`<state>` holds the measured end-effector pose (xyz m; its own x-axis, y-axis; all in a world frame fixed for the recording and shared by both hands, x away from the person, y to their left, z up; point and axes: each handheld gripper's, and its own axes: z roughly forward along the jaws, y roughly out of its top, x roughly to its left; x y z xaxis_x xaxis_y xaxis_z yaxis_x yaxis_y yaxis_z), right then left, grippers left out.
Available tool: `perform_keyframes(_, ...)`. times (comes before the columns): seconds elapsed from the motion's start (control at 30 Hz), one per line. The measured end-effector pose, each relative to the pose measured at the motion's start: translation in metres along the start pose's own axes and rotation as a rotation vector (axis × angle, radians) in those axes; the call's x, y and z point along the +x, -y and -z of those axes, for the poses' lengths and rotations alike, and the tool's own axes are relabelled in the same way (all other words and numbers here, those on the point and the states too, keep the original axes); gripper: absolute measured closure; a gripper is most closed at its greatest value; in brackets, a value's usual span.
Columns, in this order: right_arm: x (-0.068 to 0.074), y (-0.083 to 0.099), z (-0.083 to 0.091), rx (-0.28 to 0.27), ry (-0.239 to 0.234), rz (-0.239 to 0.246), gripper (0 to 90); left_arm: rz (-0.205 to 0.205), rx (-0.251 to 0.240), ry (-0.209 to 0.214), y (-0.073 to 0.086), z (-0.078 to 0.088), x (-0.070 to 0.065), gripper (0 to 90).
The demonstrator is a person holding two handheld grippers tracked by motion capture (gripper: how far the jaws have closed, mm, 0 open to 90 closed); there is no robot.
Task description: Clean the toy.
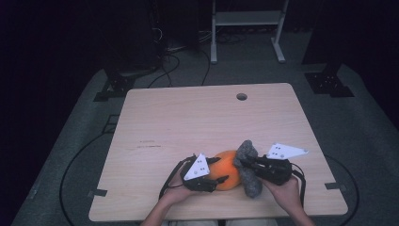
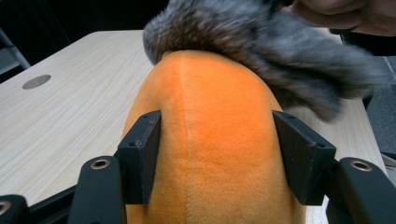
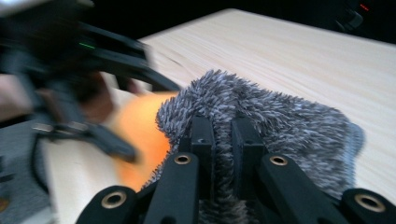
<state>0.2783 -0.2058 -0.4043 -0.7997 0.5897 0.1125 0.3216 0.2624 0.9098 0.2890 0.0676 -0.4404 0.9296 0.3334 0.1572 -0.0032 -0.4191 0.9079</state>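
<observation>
Both clamped — left gripper (image 2: 217, 154) on orange plush (image 2: 210, 140), right gripper (image 3: 223, 135) on grey sock (image 3: 280, 116).

Plush ball (image 1: 227, 169) sits on table (image 1: 188, 122) near front edge. Left gripper (image 1: 221, 172) clamps it from left. Furry cloth (image 1: 248, 167), pinched by right gripper (image 1: 244, 162), drapes against ball's right side.

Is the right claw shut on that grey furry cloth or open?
Shut: the right claw stands nearly closed, pinching the grey furry cloth between its jaws.
</observation>
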Motion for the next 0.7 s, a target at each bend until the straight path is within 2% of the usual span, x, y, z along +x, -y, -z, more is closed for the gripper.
perform_keyframes(0.03,0.0,0.0,0.0,0.0,0.0,0.0,81.0,0.0,0.0,0.0,0.0,0.0,0.0,36.7)
perform_keyframes(0.07,0.011,-0.005,-0.005,-0.004,-0.024,0.041,80.9,-0.001,0.001,-0.001,0.0,0.0,0.0,36.5)
perform_keyframes(0.17,0.013,-0.005,-0.01,0.014,-0.017,0.055,81.0,0.006,0.002,0.0,0.0,0.001,0.0,34.0)
perform_keyframes(0.2,0.004,0.0,-0.012,0.012,-0.028,0.007,81.1,0.014,-0.007,0.001,-0.002,0.002,0.0,30.3)
perform_keyframes(0.23,0.001,0.001,-0.012,0.008,-0.034,-0.008,81.1,0.018,-0.014,0.001,-0.004,0.003,0.001,25.4)
perform_keyframes(0.33,-0.004,0.003,-0.011,0.0,-0.021,-0.027,81.1,0.078,-0.033,0.013,-0.006,0.01,0.004,13.1)
perform_keyframes(0.4,-0.007,0.004,-0.009,-0.001,-0.016,-0.031,81.1,0.097,0.007,0.014,-0.003,0.011,0.007,9.6)
perform_keyframes(0.43,-0.008,0.005,-0.009,-0.002,-0.013,-0.036,81.0,0.103,0.043,0.012,0.0,0.009,0.008,9.1)
perform_keyframes(0.47,-0.011,0.005,-0.008,-0.003,-0.007,-0.041,81.0,0.098,0.07,0.014,0.003,0.006,0.009,9.9)
perform_keyframes(0.57,-0.018,0.009,-0.005,0.004,0.008,-0.064,81.0,0.092,0.043,0.007,0.007,0.005,0.008,25.9)
perform_keyframes(0.6,-0.026,0.013,-0.001,0.005,0.03,-0.1,81.0,0.083,0.04,-0.009,0.003,0.004,0.007,30.1)
perform_keyframes(0.63,-0.026,0.013,-0.001,0.005,0.03,-0.1,81.0,0.083,0.04,-0.009,0.003,0.004,0.007,32.6)
perform_keyframes(0.67,-0.028,0.013,0.004,0.003,0.054,-0.115,81.0,0.093,0.019,-0.024,0.001,0.004,0.007,35.6)
perform_keyframes(0.7,-0.025,0.011,0.007,-0.014,0.059,-0.112,81.1,0.103,0.01,-0.027,-0.001,0.005,0.007,37.6)
